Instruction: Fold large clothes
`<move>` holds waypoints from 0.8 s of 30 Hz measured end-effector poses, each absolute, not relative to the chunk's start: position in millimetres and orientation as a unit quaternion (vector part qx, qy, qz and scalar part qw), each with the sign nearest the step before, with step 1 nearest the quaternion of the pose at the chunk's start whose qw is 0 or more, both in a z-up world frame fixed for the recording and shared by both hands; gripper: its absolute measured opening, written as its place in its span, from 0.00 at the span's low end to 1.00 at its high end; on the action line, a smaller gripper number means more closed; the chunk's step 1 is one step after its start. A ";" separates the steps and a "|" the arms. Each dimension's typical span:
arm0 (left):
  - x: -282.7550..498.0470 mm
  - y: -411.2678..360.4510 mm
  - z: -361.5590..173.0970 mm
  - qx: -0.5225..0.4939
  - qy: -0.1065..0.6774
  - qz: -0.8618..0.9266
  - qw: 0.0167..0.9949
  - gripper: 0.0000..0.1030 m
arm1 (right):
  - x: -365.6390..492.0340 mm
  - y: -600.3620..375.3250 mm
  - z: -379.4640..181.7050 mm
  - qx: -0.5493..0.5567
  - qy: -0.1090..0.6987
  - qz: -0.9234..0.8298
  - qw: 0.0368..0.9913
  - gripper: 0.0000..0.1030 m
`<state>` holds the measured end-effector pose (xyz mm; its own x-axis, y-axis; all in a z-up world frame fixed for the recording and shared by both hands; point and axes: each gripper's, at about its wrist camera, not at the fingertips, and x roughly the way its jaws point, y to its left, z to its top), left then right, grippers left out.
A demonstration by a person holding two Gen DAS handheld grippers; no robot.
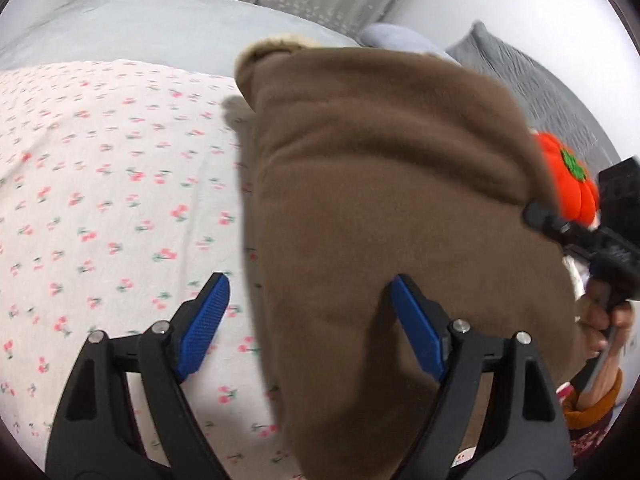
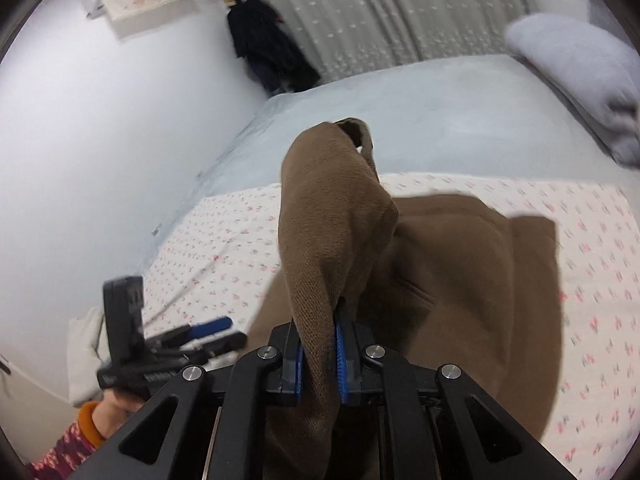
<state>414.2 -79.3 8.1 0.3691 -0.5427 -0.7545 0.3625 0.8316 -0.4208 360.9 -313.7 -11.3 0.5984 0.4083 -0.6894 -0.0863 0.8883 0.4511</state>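
— Where is the garment?

— The brown fleece garment lies spread on the cherry-print sheet, and a fold of it is lifted up over the rest. My right gripper has its blue pads clamped tight on that fold, which stands up from them and flops forward.

— And your left?

— My left gripper stands wide apart and holds nothing. One finger is over the sheet, the other over the brown cloth's edge; I cannot tell whether it touches.

— What lies around it?

— Beyond the sheet, a pale blue bedcover, a grey pillow to the right, and an orange pumpkin toy beside the cloth. A curtain hangs behind.
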 end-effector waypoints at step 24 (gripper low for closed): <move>400.8 -121.4 -13.2 -0.063 0.490 -0.252 0.832 0.84 | 363.6 -373.0 -83.2 0.325 0.479 0.111 0.808 0.80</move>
<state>400.8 -121.4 -13.2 0.3924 -0.4819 -0.7835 0.3580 0.8646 -0.3525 363.6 -373.0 -83.2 0.5156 0.4914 -0.7019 0.1316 0.7641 0.6316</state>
